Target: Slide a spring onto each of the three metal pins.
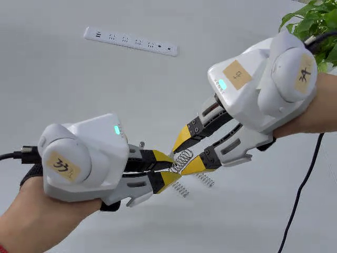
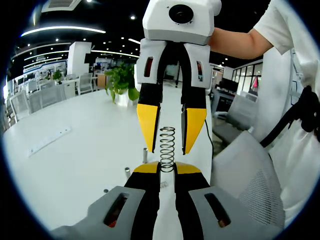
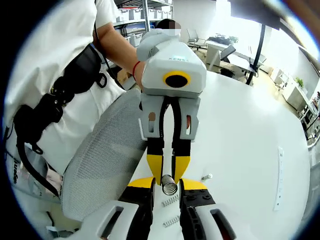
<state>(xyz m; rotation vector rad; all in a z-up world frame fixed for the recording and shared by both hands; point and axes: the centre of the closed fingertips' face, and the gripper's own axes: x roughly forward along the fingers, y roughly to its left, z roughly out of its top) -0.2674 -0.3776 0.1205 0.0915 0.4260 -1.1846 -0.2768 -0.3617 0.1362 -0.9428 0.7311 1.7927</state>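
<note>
One steel spring (image 1: 182,159) hangs in the air between the two grippers. My left gripper (image 1: 167,167) is shut on one end of it, its yellow tips (image 2: 167,167) pinching the lowest coils. My right gripper (image 1: 181,158) faces it, and its jaws stand open on either side of the spring (image 2: 167,145), their yellow fingers (image 2: 149,125) a little apart from the coils. Two more springs (image 1: 180,190) (image 1: 205,179) lie on the white table below. Short metal pins (image 2: 145,155) (image 2: 127,171) stand on the table; one pin (image 3: 206,177) shows beside the grippers.
A white power strip (image 1: 130,41) lies at the far side of the table (image 1: 79,84). A green plant (image 1: 313,21) stands at the back right. A black cable (image 1: 300,195) runs down the right. A grey mesh chair (image 3: 100,160) is by the person.
</note>
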